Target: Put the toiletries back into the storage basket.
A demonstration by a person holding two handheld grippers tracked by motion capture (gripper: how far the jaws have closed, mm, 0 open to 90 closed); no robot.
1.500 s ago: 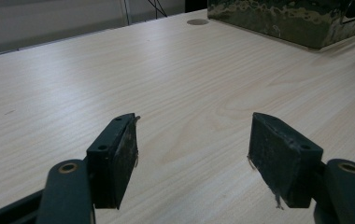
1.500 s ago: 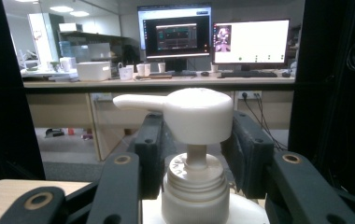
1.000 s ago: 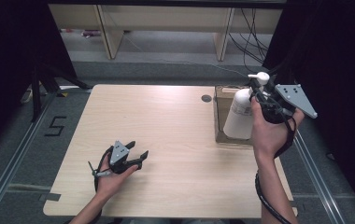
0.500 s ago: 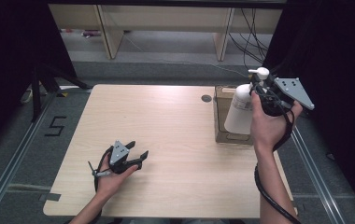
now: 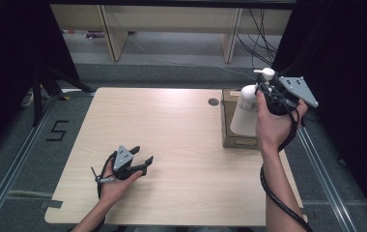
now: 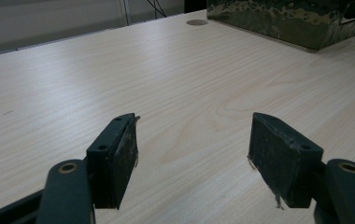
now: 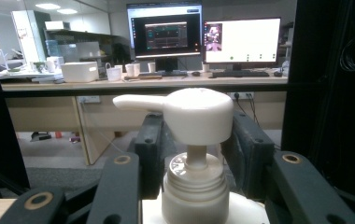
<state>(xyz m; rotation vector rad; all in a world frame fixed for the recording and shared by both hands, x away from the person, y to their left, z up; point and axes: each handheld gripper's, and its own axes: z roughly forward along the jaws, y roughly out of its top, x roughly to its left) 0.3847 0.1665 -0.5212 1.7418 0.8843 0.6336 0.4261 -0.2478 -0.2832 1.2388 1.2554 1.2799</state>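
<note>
The right gripper (image 5: 263, 96) is clamped on a white pump bottle (image 5: 244, 116), its two black jaws pressing the bottle's upper part from either side just below the pump head (image 7: 185, 112), whose spout points to the left in the right gripper view. The bottle hangs upright in that grip, above a brown cardboard box (image 5: 231, 126) that sits at the right edge of the light wooden table (image 5: 172, 145). Well apart from it, near the table's front left, the left gripper (image 5: 140, 162) rests low over the bare wood in the person's hand; its jaws stand wide apart with nothing between them, pointing across the tabletop toward the box (image 6: 287, 18).
</note>
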